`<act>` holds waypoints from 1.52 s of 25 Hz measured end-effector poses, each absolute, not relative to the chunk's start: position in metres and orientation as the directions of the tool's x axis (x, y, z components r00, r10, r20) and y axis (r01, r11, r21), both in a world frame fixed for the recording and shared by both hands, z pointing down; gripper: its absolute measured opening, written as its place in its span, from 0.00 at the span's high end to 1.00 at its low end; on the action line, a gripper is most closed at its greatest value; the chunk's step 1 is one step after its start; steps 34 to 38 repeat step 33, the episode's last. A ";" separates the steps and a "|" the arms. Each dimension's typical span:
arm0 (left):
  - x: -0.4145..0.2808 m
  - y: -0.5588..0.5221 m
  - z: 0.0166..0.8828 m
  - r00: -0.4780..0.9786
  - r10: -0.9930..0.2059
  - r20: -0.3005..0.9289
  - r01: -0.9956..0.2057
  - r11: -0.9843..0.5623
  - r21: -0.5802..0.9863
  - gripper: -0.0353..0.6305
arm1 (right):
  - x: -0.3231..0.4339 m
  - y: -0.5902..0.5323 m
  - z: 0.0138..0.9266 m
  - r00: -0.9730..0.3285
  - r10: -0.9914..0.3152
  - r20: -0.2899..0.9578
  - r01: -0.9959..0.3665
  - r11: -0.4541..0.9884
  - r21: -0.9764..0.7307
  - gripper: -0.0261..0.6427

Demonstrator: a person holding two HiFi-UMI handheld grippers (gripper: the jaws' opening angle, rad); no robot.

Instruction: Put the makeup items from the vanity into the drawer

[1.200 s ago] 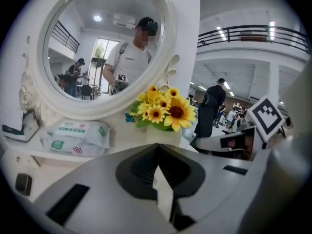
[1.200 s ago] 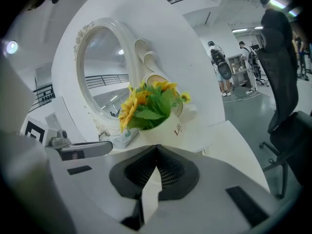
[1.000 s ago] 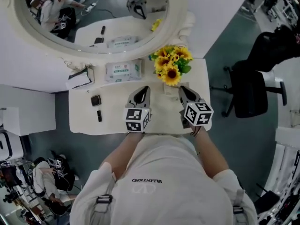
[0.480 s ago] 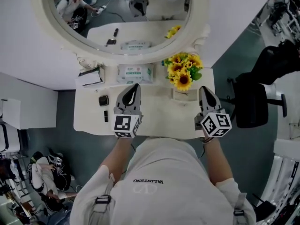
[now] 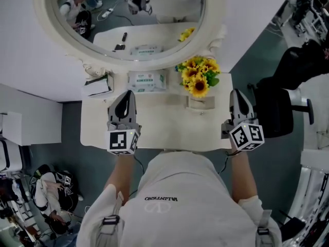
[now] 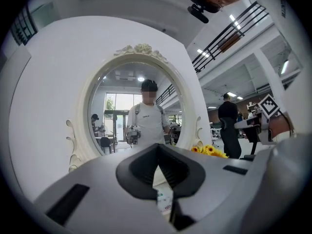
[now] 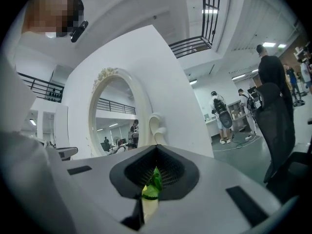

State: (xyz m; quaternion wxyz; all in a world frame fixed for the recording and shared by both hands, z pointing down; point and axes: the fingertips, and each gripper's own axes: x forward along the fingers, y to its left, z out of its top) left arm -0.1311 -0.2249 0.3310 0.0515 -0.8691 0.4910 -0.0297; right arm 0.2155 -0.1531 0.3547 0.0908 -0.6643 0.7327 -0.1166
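Makeup items are meant to leave the vanity (image 5: 169, 130) for its drawer, yet none shows directly on the white top. The drawer is out of sight too, presumably under the front edge by the person's body. The mirror (image 5: 159, 14) gives the only clue: two small dark shapes (image 5: 123, 37) reflected on the left part of the top, so I judge the items lie beneath the left claw. Along the back edge sit the flowers (image 5: 198, 76) toward the right corner, a wipes pack (image 5: 147, 81) in the middle and a box (image 5: 97, 85) at the left corner.

The left claw (image 5: 127, 93) hangs over the left part near the front edge, jaws pressed together on nothing. The right claw (image 5: 237, 92) hangs at the right edge, jaws likewise together and empty, with only a green leaf showing beyond them.

From where I stand, the main risk is that the left claw hides its own targets from above. Coming down blind with closed jaws could shove a small item off the left or front edge. If the drawer is not opened first, a picked item has nowhere to go. A careless swing of the right claw could tip the flowers.
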 end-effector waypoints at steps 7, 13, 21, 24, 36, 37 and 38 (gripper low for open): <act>-0.151 -0.231 0.312 0.481 -0.875 -0.048 -0.873 -0.474 -0.112 0.94 | 0.219 -0.154 0.346 -0.097 -0.995 0.004 -0.953 0.092 -0.289 0.94; -0.152 -0.231 0.313 0.475 -0.879 -0.043 -0.878 -0.469 -0.099 0.94 | 0.220 -0.156 0.342 -0.100 -0.995 0.002 -0.955 0.095 -0.281 0.95; -0.148 -0.234 0.314 0.484 -0.874 -0.038 -0.873 -0.480 -0.082 0.94 | 0.219 -0.157 0.339 -0.093 -0.996 0.001 -0.949 0.088 -0.304 0.95; -0.148 -0.235 0.314 0.485 -0.874 -0.039 -0.873 -0.481 -0.079 0.94 | 0.220 -0.157 0.340 -0.088 -0.996 -0.001 -0.946 0.084 -0.313 0.95; -0.152 -0.239 0.318 0.489 -0.872 -0.031 -0.871 -0.486 -0.068 0.94 | 0.217 -0.159 0.342 -0.081 -0.997 0.001 -0.942 0.076 -0.326 0.95; -0.152 -0.239 0.318 0.489 -0.872 -0.031 -0.871 -0.486 -0.068 0.94 | 0.217 -0.159 0.342 -0.081 -0.997 0.001 -0.942 0.076 -0.326 0.95; -0.152 -0.239 0.318 0.489 -0.872 -0.031 -0.871 -0.486 -0.068 0.94 | 0.217 -0.159 0.342 -0.081 -0.997 0.001 -0.942 0.076 -0.326 0.95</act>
